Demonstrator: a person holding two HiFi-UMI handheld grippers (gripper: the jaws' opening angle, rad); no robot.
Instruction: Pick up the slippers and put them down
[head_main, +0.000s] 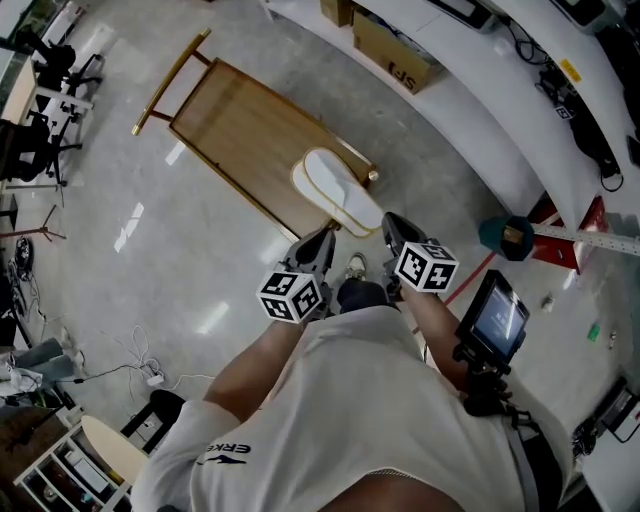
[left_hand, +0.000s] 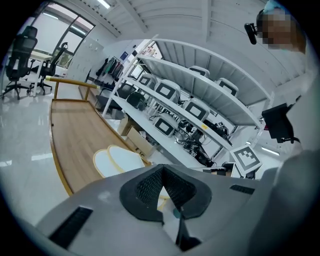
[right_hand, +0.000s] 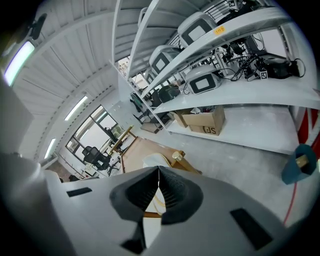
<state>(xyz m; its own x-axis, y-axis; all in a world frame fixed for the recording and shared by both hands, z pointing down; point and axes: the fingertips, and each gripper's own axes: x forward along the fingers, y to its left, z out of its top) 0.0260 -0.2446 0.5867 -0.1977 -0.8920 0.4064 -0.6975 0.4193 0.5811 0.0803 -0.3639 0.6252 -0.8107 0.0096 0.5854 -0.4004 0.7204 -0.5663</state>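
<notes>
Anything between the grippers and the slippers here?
No obstacle. The head view shows only the near edge of the wooden board and some floor between the slippers and the left gripper and right gripper, both shut and empty.

The floor (head_main: 180, 260) is grey and shiny, with bright spots of light on it; the bench (head_main: 250, 130) is smooth brown wood; its rail (head_main: 170, 80) at the far left looks like shiny gold metal; the slippers (head_main: 335, 185) are white and matt, with a pale yellow edge; the left hand-held gripper (left_hand: 162, 172) and the right hand-held gripper (right_hand: 159, 175) are matt grey plastic; their pads (left_hand: 147, 187) are black and ribbed; the far box (head_main: 393, 50) is brown cardboard.
</notes>
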